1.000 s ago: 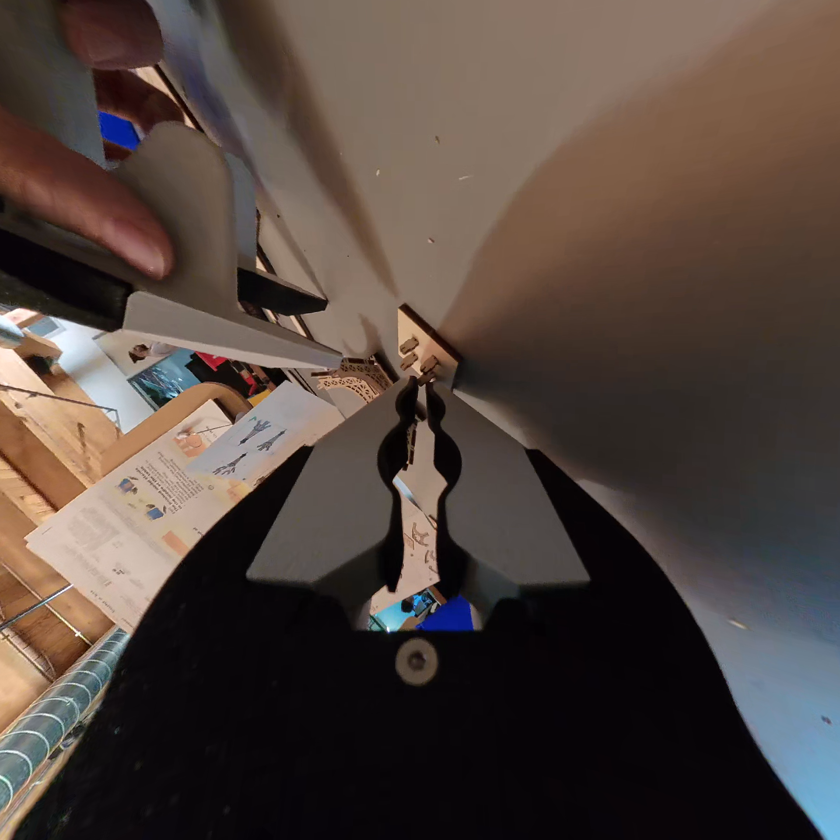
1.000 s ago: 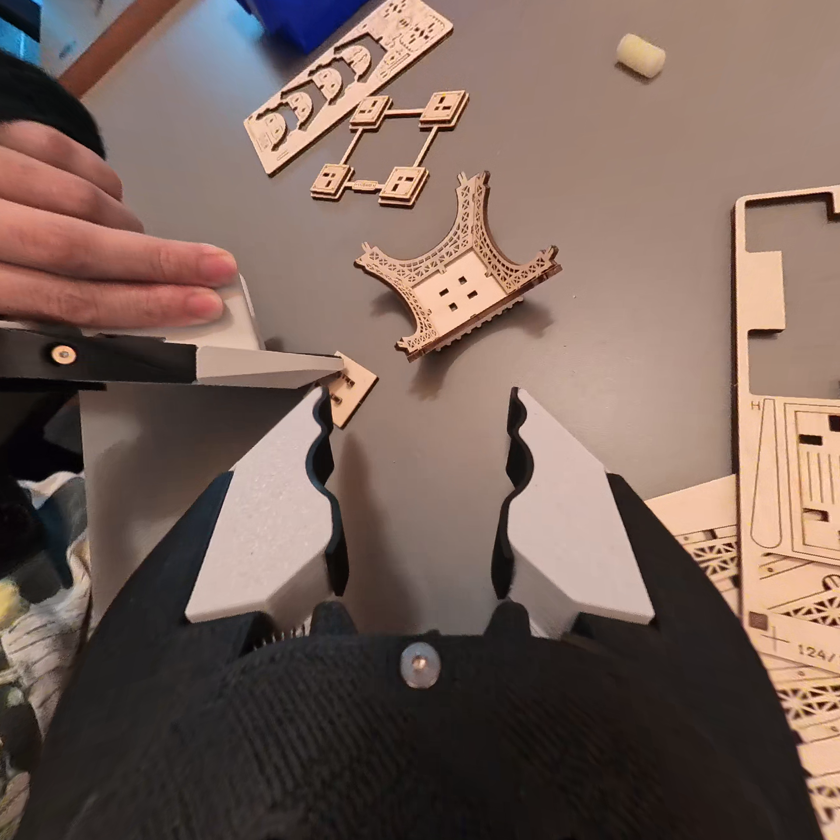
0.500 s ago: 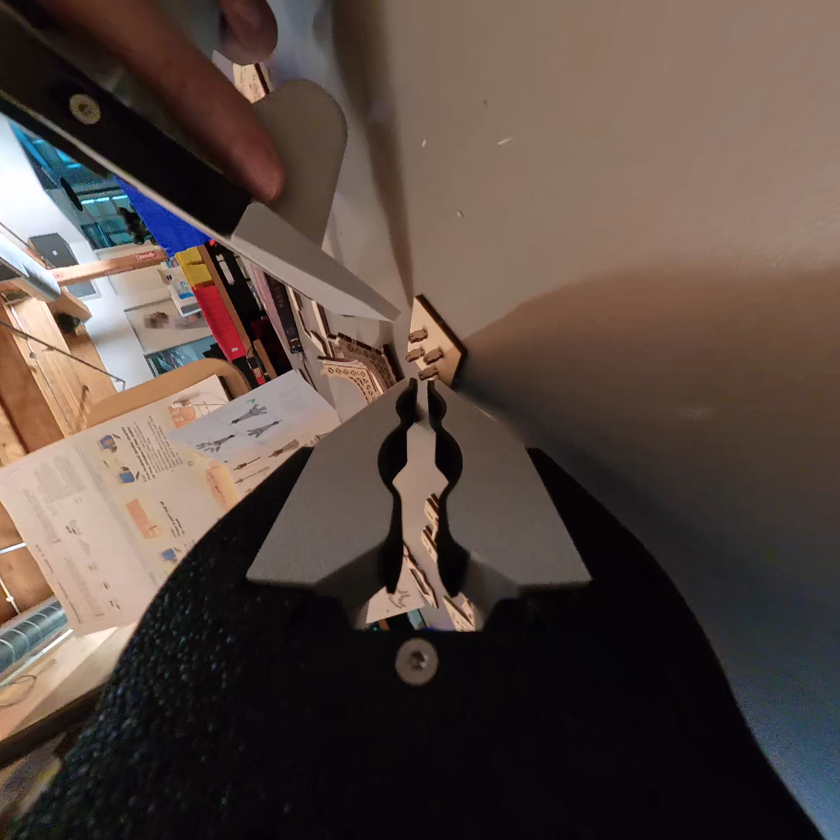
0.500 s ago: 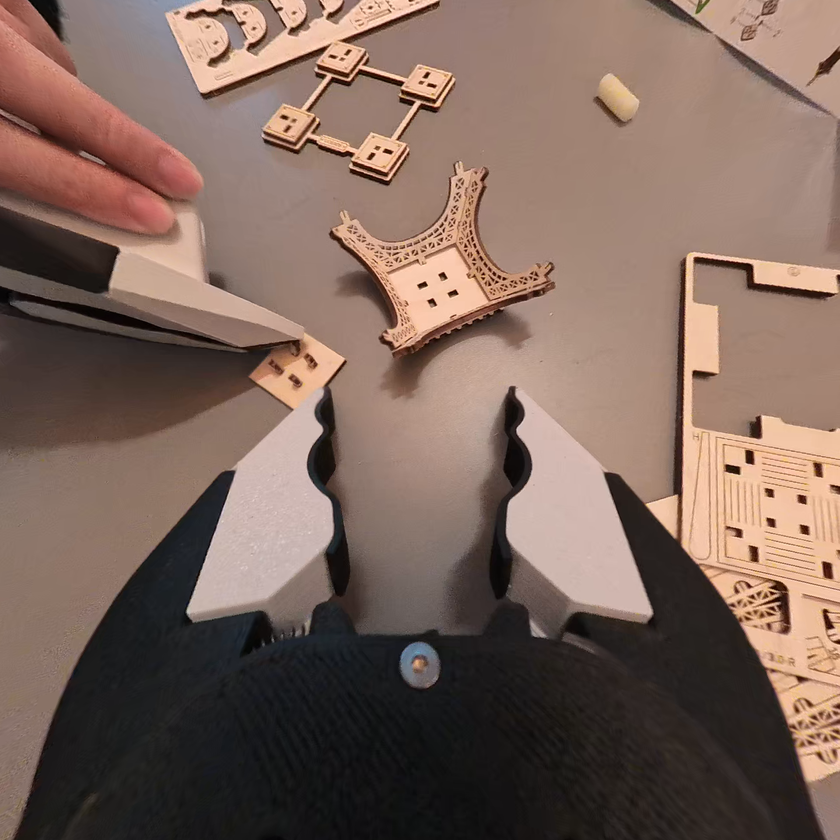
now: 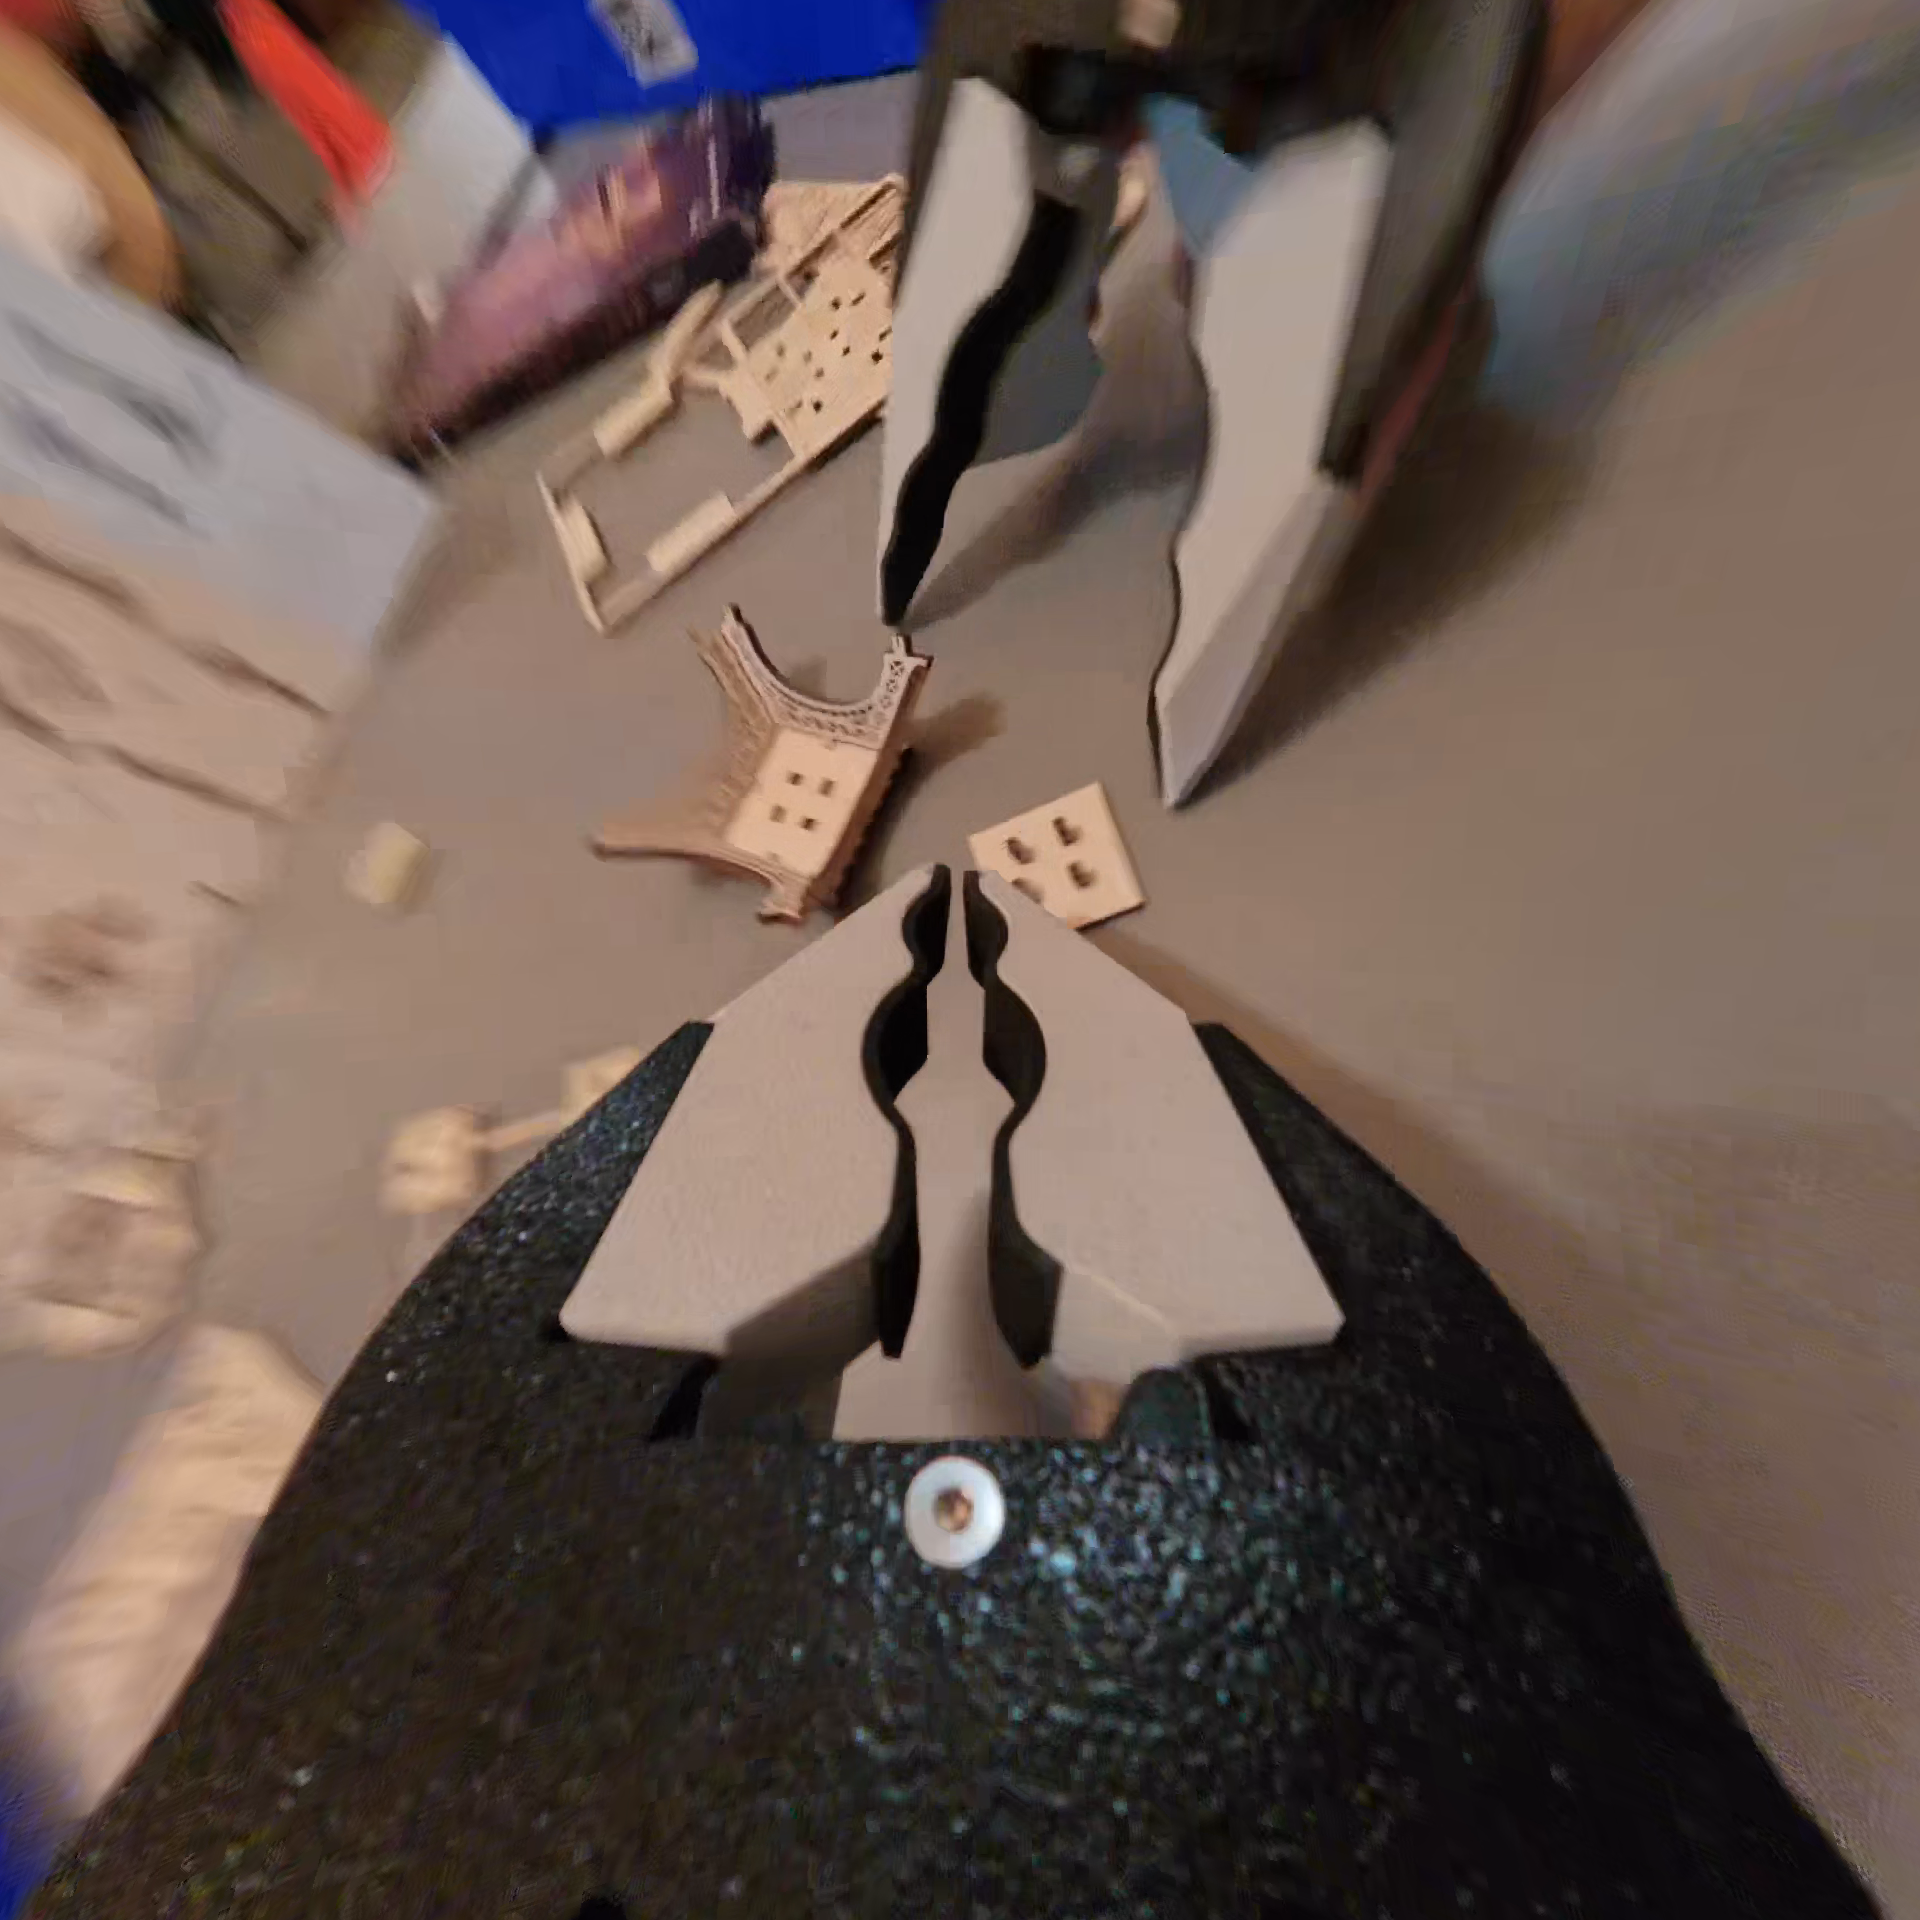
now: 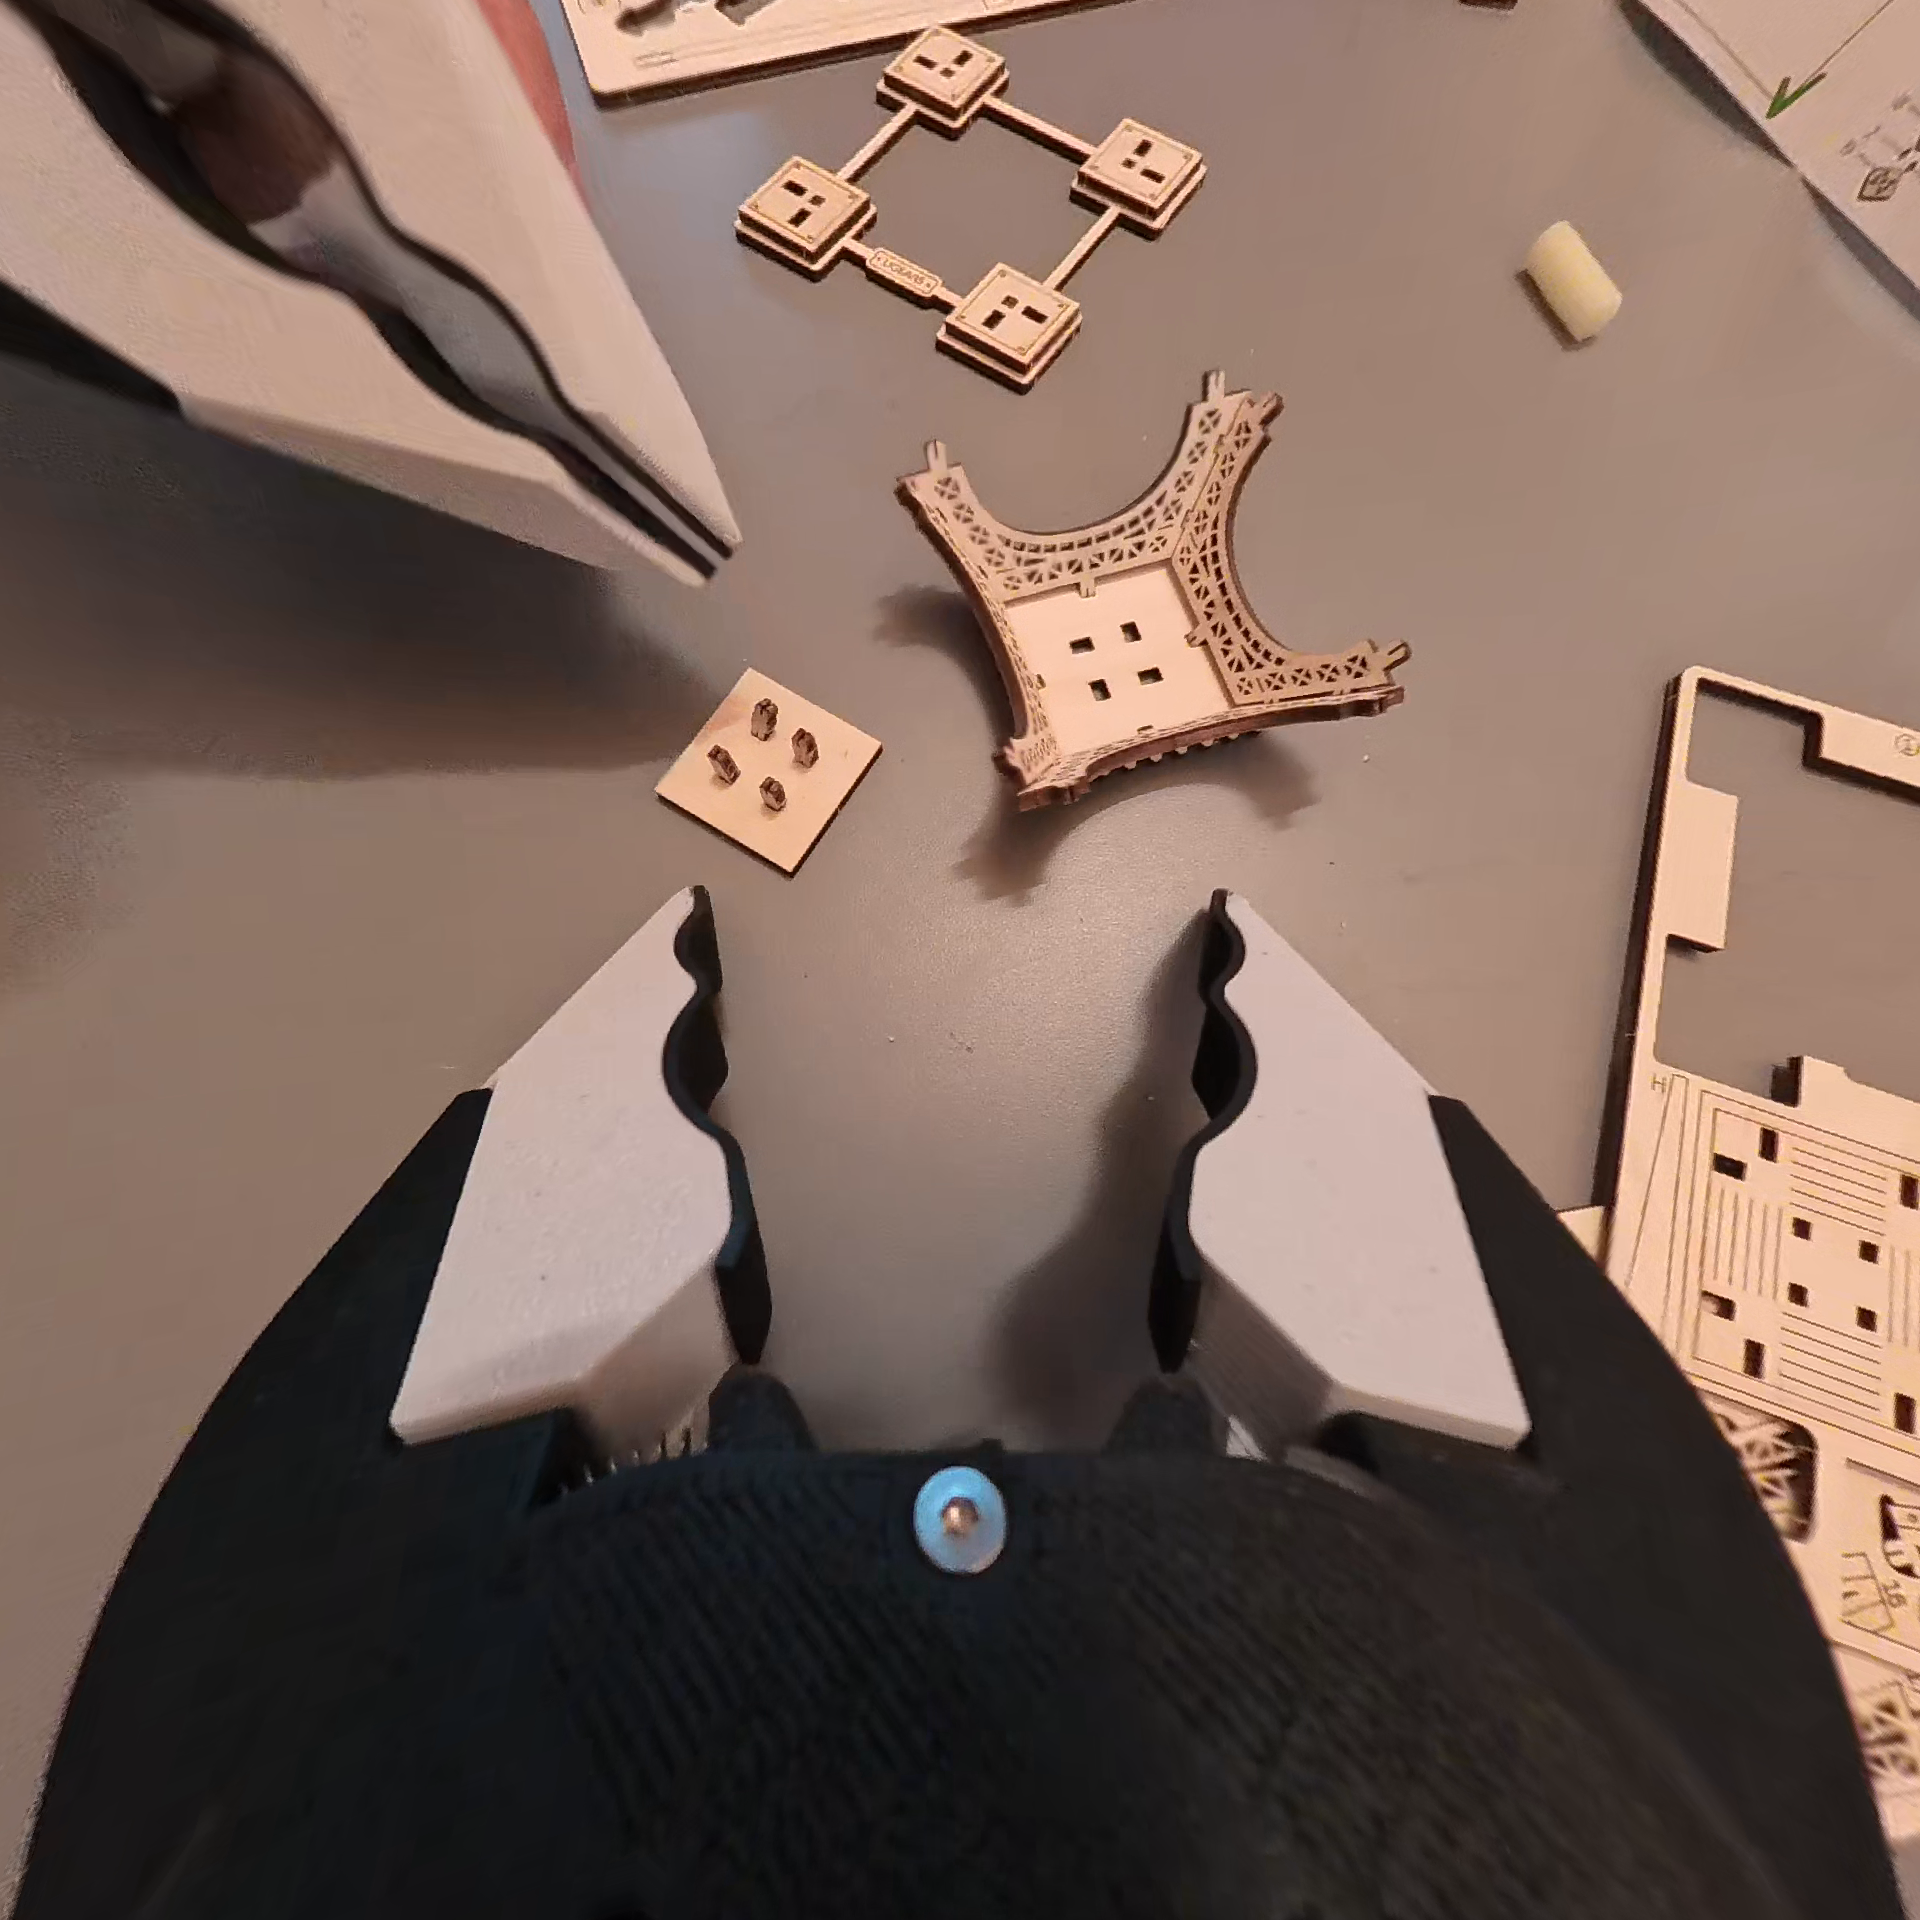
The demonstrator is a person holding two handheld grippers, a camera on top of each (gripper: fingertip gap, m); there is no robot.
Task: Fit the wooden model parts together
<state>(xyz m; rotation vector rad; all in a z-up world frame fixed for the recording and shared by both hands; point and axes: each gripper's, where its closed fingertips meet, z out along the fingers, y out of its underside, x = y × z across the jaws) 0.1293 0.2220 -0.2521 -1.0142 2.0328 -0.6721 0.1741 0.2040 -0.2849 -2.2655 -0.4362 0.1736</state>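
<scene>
Right wrist view: right hand-held gripper (image 6: 956,914) gaping empty, left hand-held gripper (image 6: 717,545) pinched closed on nothing. Peg square (image 6: 769,771) at 11 o'clock, tower base (image 6: 1122,644) at 1. Thin, snappable wood; grab edges, probably.

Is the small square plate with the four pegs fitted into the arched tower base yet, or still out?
Out. The square peg plate lies flat on the table, pegs up, apart from the arched tower base, whose four slots are empty.
</scene>
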